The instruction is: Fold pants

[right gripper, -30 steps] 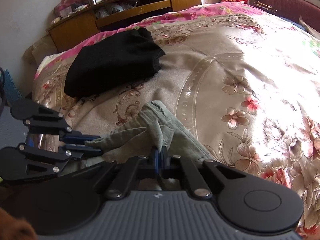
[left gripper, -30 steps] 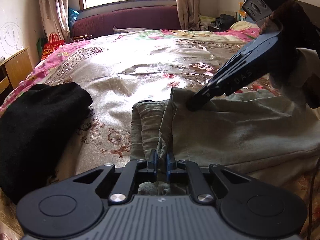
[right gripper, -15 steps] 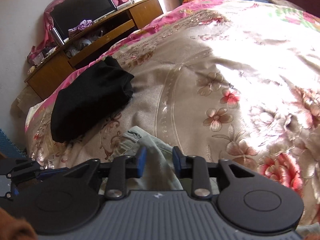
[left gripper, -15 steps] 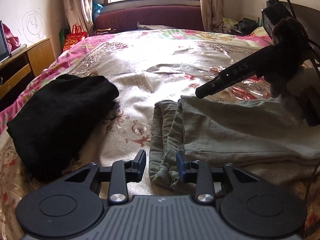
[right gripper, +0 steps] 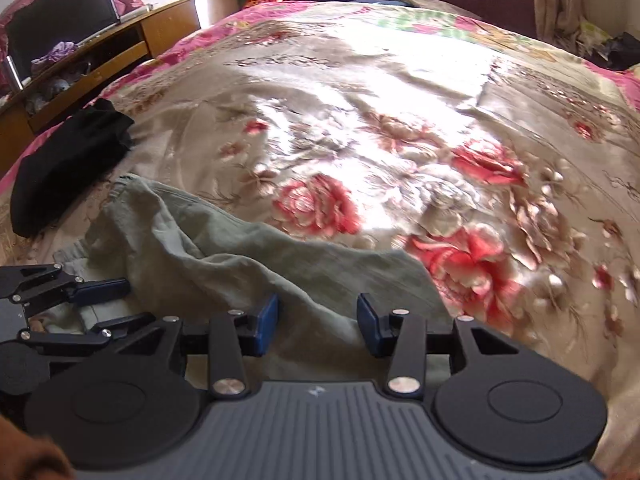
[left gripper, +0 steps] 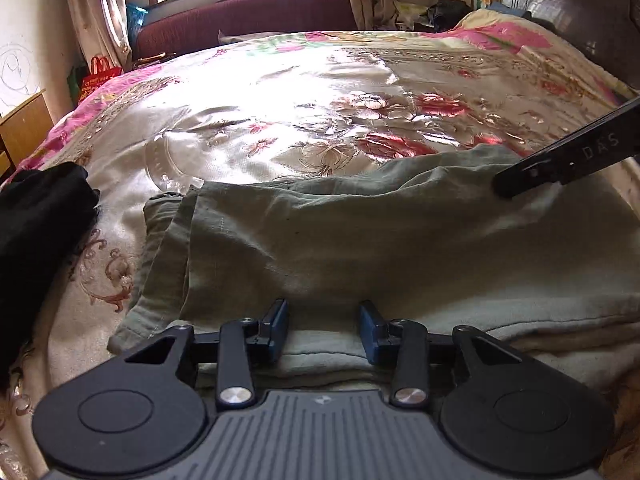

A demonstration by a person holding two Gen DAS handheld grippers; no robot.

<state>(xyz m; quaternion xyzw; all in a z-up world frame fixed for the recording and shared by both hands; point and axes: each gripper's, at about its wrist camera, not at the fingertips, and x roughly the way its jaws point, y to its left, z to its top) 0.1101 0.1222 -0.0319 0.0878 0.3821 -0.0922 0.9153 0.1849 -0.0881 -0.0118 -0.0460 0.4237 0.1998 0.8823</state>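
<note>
Grey-green pants point(left gripper: 360, 248) lie folded over on the floral bedspread, their hem ends at the left. My left gripper point(left gripper: 323, 330) is open and empty, just above the pants' near edge. In the right wrist view the pants point(right gripper: 224, 256) lie low and left. My right gripper point(right gripper: 316, 322) is open and empty over their right end. A finger of the right gripper point(left gripper: 560, 160) shows at the right of the left wrist view, over the pants' far right corner. The left gripper point(right gripper: 96, 304) shows open at the left of the right wrist view.
A folded black garment point(left gripper: 36, 240) lies on the bed left of the pants; it also shows in the right wrist view point(right gripper: 68, 160). A wooden cabinet point(right gripper: 80, 64) stands beyond the bed's left side. A maroon sofa point(left gripper: 248, 20) is under the window.
Both grippers, shut on the pants a second ago, have opened and let go. They have moved to the right along the pants, which now lie flat.
</note>
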